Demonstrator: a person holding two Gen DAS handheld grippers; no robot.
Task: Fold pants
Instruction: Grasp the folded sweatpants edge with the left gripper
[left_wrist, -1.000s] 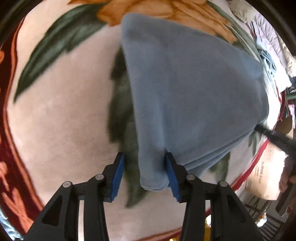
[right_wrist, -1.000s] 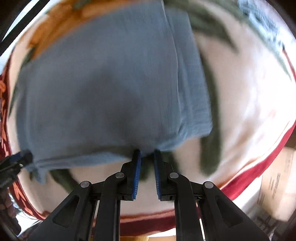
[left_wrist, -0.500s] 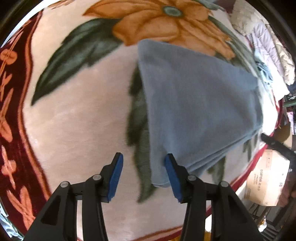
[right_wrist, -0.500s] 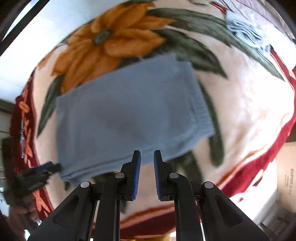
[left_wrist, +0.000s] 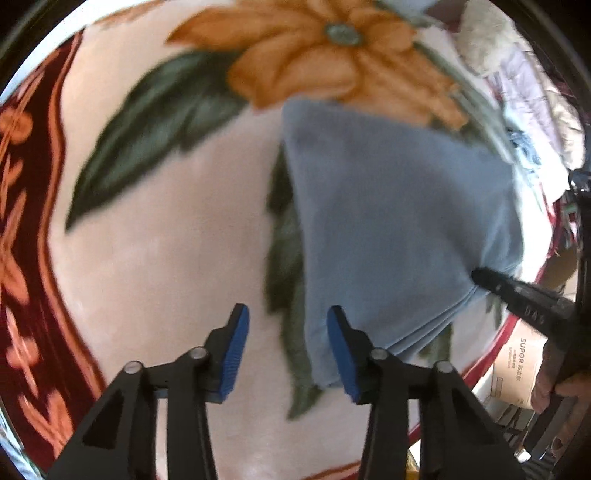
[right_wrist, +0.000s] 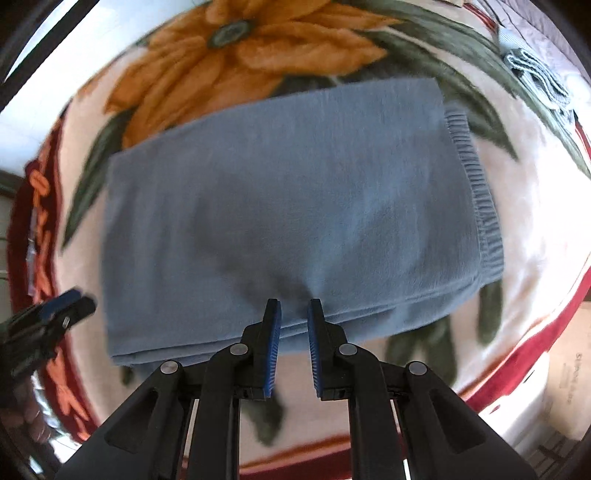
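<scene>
Returned to pants (right_wrist: 295, 206) edge: right gripper (right_wrist: 294, 314) narrow-gapped | left gripper (left_wrist: 288, 325) wide, beside corner

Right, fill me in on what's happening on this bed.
A person with a handheld claw in each hand is folding blue pants on a floral blanket. The pants lie folded into a layered rectangle, elastic waistband at one end. The right claw is at the near folded edge with jaws narrowly parted; whether it pinches the fabric is unclear. The left claw is open near the other corner, holding nothing.
</scene>
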